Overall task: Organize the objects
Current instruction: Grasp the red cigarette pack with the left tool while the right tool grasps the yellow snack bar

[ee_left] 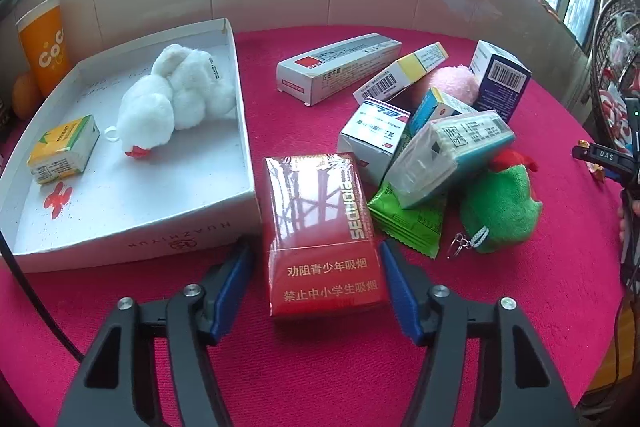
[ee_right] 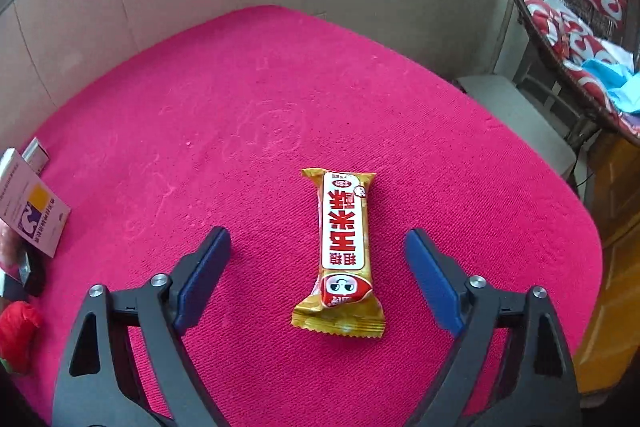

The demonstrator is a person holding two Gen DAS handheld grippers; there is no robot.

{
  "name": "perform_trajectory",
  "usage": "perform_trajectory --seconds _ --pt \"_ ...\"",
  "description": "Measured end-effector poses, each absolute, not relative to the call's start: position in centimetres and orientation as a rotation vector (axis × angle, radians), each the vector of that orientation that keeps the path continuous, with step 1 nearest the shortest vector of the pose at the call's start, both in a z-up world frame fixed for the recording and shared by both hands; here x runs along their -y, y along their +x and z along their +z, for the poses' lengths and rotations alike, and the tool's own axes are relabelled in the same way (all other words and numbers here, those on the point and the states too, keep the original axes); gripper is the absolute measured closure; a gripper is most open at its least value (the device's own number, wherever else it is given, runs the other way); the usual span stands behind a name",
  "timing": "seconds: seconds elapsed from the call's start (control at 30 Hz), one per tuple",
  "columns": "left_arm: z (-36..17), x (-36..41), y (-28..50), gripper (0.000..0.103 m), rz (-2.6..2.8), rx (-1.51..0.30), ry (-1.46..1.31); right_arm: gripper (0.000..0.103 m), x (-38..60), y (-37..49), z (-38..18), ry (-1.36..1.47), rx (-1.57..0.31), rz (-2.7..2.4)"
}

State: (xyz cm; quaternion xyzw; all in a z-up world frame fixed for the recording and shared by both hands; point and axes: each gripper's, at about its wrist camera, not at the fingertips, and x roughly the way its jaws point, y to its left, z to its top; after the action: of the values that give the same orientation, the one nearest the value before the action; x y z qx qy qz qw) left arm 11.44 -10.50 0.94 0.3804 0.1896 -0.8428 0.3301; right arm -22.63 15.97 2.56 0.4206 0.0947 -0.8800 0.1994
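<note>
Pink-clothed table. Left gripper fingers apart, straddling red cigarette pack: light, stiff, glossy; best gripped across long sides. Right gripper fingers apart around yellow snack bar.

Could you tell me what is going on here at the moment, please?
A person is sorting small items on a pink cloth into a white tray. The tray holds a white plush toy and a small yellow carton. The left gripper has open jaws around a red cigarette pack, without squeezing it. The right gripper hangs open over a yellow snack bar.
</note>
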Motion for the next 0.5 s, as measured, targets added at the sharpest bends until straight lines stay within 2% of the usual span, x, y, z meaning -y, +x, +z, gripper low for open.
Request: perform_trajectory --seconds 0.03,0.07,0.17,0.23,0.27,0.3,0.5 --pt "0.9 10.4 11.4 0.041 -2.205 -0.493 0.996 0.031 -15.8 -22.3 2.6 1.163 -0.281 -2.453" --pt "0.9 10.4 11.3 0.044 -2.210 -0.491 0.997 0.034 -15.6 -22.1 2.6 1.156 -0.300 -2.450" --pt "0.9 10.4 11.2 0.045 -2.212 -0.483 0.999 0.044 -15.3 -21.7 2.7 1.138 -0.334 -2.433" --pt "0.9 10.5 11.3 0.047 -2.221 -0.495 0.992 0.071 -15.2 -21.3 2.9 1.117 -0.334 -2.420" --pt "0.9 10.7 11.4 0.047 -2.224 -0.503 0.985 0.080 -15.3 -21.1 3.0 1.108 -0.326 -2.413" --pt "1.0 10.7 11.6 0.048 -2.227 -0.510 0.978 0.083 -15.4 -20.9 3.1 1.098 -0.309 -2.404" --pt "1.6 10.4 11.9 0.048 -2.248 -0.489 0.925 0.083 -16.2 -19.8 4.4 0.982 -0.234 -2.435"
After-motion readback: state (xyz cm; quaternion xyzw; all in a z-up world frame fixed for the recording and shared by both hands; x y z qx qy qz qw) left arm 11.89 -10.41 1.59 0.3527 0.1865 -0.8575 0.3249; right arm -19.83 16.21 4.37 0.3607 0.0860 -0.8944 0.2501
